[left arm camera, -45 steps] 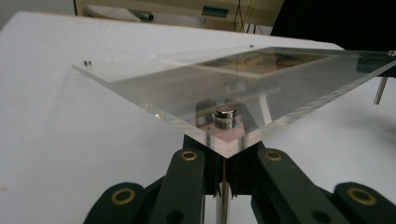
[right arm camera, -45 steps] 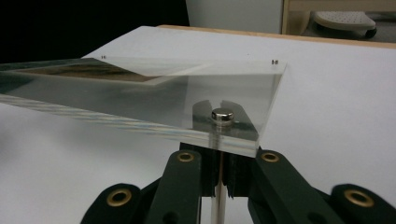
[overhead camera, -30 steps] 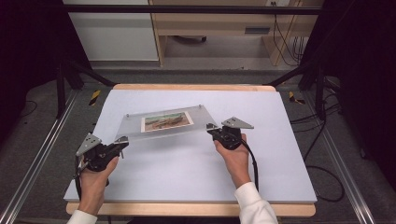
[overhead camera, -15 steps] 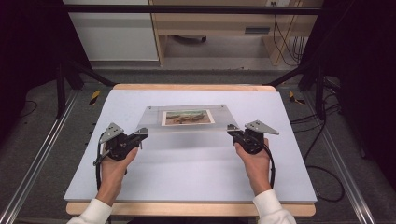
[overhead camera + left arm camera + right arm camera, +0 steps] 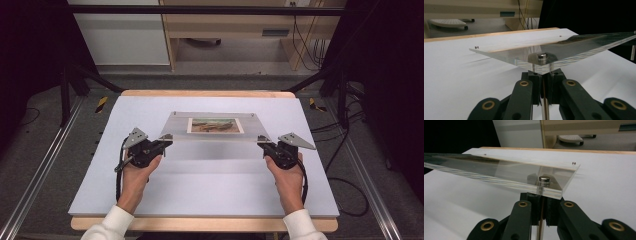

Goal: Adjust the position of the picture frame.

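Note:
A clear acrylic panel (image 5: 215, 137) with a small landscape picture (image 5: 215, 125) in it hangs level a little above the white table (image 5: 210, 185). My left gripper (image 5: 167, 137) is shut on the panel's near left corner. My right gripper (image 5: 261, 140) is shut on its near right corner. In the left gripper view the jaws close under the panel's (image 5: 564, 47) corner, just below a small metal stud (image 5: 542, 56). The right gripper view has the same hold, with a stud (image 5: 544, 180) over the closed jaws and the panel (image 5: 499, 171) running off to the left.
The table has a wooden rim (image 5: 210, 93) at the far edge, and metal rails (image 5: 45, 165) run along both sides. Cables (image 5: 345, 175) lie on the floor at the right. A cabinet and desk (image 5: 225, 30) stand beyond the table.
Both hands have carried the panel to the right. It was skewed with its left end nearer me and now lies square to the table. Both grips are unchanged.

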`<action>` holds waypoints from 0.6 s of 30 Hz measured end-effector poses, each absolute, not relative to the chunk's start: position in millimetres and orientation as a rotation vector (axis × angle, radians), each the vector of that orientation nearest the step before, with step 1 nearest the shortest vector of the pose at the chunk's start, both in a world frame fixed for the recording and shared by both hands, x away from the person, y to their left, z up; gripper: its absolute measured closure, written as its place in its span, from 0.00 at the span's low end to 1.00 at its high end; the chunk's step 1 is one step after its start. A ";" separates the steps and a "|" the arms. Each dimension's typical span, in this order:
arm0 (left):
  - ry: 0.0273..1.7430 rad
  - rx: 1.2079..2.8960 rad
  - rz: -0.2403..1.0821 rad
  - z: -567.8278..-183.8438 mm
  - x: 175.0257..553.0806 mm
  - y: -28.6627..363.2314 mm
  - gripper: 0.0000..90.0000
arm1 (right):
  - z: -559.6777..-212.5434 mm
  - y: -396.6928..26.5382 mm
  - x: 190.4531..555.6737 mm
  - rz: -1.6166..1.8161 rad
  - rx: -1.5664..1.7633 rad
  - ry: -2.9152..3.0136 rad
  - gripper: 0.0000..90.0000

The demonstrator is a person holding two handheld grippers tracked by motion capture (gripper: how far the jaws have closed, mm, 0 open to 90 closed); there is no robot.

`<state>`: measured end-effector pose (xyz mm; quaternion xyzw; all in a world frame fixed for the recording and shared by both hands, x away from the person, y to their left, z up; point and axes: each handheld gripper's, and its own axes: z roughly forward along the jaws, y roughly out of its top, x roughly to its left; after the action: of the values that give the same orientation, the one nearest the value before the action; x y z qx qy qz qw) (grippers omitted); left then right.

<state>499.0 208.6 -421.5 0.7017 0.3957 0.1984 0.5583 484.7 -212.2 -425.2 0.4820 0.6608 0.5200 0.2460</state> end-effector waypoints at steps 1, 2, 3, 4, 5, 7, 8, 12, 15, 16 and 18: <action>0.937 1.662 0.471 -423.5 500.5 204.4 0.92 | -427.2 -215.5 483.4 1.413 1.325 1.803 0.94; 0.937 1.662 0.471 -423.5 500.5 204.4 0.92 | -427.2 -215.5 483.4 1.413 1.325 1.803 0.94; 0.936 1.660 0.467 -425.7 502.2 200.6 0.92 | -429.7 -218.7 482.7 1.411 1.336 1.797 0.94; 0.936 1.660 0.467 -425.7 502.2 200.6 0.92 | -431.0 -220.0 482.5 1.413 1.342 1.792 0.94; 0.936 1.663 0.463 -427.2 503.4 197.8 0.92 | -432.1 -221.3 482.2 1.410 1.346 1.787 0.94; 0.936 1.662 0.463 -427.8 504.2 196.7 0.92 | -433.2 -222.4 482.2 1.410 1.349 1.783 0.94; 0.935 1.664 0.462 -428.2 505.0 195.7 0.92 | -434.1 -223.3 482.4 1.409 1.355 1.780 0.94; 0.931 1.670 0.458 -430.6 507.8 193.4 0.92 | -437.4 -226.1 483.1 1.403 1.360 1.778 0.94; 0.930 1.672 0.458 -432.0 508.8 192.4 0.92 | -439.9 -227.1 483.2 1.403 1.375 1.775 0.94; 0.930 1.673 0.459 -432.4 508.9 192.3 0.92 | -440.3 -227.1 483.3 1.404 1.373 1.774 0.94; 0.928 1.671 0.461 -432.6 508.9 192.0 0.92 | -440.7 -227.1 483.4 1.406 1.373 1.773 0.94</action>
<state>508.9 192.0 -432.6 0.7074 0.3926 0.1951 0.5544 483.4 -227.1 -440.7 0.5029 0.6494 0.5152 0.2449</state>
